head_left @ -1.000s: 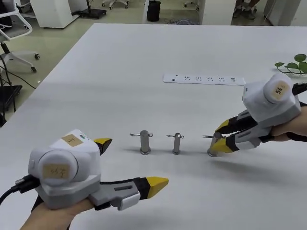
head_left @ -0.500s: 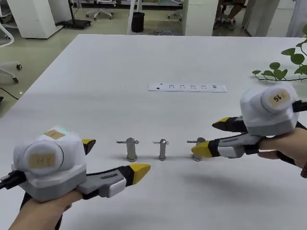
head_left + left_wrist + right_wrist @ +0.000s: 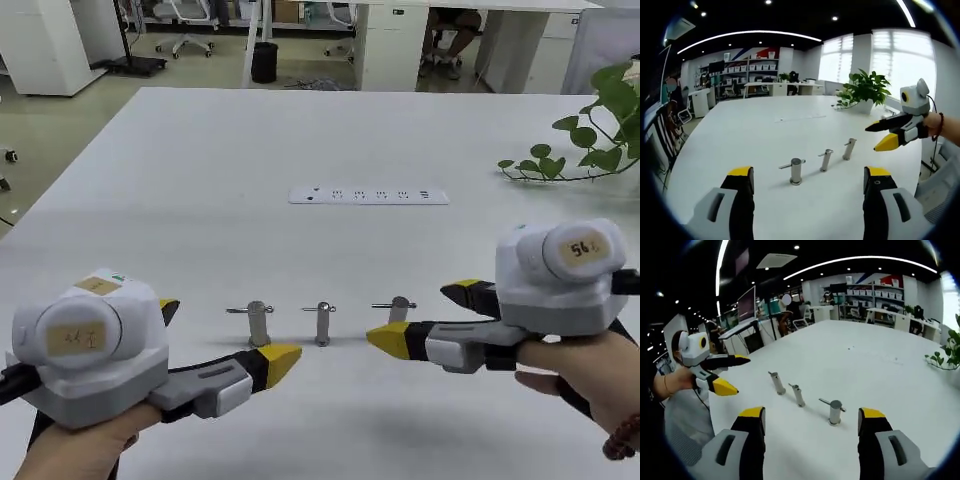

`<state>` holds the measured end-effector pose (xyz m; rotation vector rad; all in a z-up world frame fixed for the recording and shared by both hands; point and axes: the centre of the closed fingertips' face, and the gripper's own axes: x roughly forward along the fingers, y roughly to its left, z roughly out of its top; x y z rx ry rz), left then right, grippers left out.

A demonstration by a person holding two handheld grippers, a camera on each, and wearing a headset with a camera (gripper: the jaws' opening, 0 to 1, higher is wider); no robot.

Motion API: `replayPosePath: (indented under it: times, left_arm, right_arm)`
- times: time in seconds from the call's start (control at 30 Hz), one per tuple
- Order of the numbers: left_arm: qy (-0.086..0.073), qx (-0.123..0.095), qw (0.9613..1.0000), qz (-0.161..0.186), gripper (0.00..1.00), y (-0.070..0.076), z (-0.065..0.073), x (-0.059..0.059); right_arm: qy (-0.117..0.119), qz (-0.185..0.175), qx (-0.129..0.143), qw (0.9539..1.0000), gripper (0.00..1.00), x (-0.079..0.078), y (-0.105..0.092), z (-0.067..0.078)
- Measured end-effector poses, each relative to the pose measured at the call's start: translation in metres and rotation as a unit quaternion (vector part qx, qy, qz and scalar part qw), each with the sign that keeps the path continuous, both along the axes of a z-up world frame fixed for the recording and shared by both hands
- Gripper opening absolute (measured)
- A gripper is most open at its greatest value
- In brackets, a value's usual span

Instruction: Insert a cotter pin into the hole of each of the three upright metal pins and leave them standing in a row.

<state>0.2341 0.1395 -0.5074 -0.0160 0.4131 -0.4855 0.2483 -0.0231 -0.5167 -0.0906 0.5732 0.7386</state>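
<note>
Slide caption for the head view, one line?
Three metal pins in a row, cotter pins inserted, left gripper and right gripper open beside them.

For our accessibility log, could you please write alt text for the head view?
Three metal pins stand in a row on a white table, each with a cotter pin through its top. The left tongs and right tongs hover open at either side, holding nothing; a power strip lies beyond.

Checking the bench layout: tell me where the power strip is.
In the head view the white power strip lies flat mid-table, beyond the row of three metal pins, with a leafy plant off to its right.
</note>
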Motion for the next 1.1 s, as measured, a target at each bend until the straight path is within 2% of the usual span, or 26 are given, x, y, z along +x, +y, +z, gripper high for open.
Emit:
replayPosePath:
  times: [0.23,0.4,0.5,0.57,0.67,0.83,0.97,1.1]
  left_arm:
    - [-0.004,-0.002,1.0,0.005,0.94,0.0,0.001,-0.003]
    - [-0.005,0.004,1.0,0.002,0.97,-0.001,-0.001,-0.008]
    - [-0.008,0.005,0.9999,0.007,0.97,0.0,0.0,-0.01]
    - [-0.011,0.005,0.9999,0.006,0.98,0.0,0.001,-0.011]
    - [-0.012,0.008,0.9999,0.004,0.98,-0.001,0.001,-0.012]
    - [-0.013,0.022,0.9997,0.001,0.98,0.0,-0.001,-0.016]
    - [-0.016,0.022,0.9996,0.004,0.98,0.001,-0.001,-0.018]
    - [-0.013,0.025,0.9996,0.006,0.98,0.003,-0.003,-0.02]
  right_arm:
    - [-0.007,-0.033,0.014,0.9993,0.76,-0.013,-0.003,-0.007]
    - [-0.015,-0.047,0.005,0.9988,0.77,-0.021,-0.006,-0.012]
    - [-0.02,-0.056,0.009,0.9982,0.78,-0.023,-0.007,-0.012]
    - [-0.033,-0.05,-0.001,0.9982,0.79,-0.025,-0.006,-0.012]
    - [-0.039,-0.046,-0.026,0.9978,0.78,-0.028,-0.007,-0.016]
    - [-0.048,-0.063,-0.004,0.9968,0.78,-0.028,-0.007,-0.008]
    - [-0.058,-0.07,0.008,0.9958,0.78,-0.026,-0.007,-0.002]
    - [-0.06,-0.073,0.007,0.9955,0.79,-0.026,-0.008,-0.001]
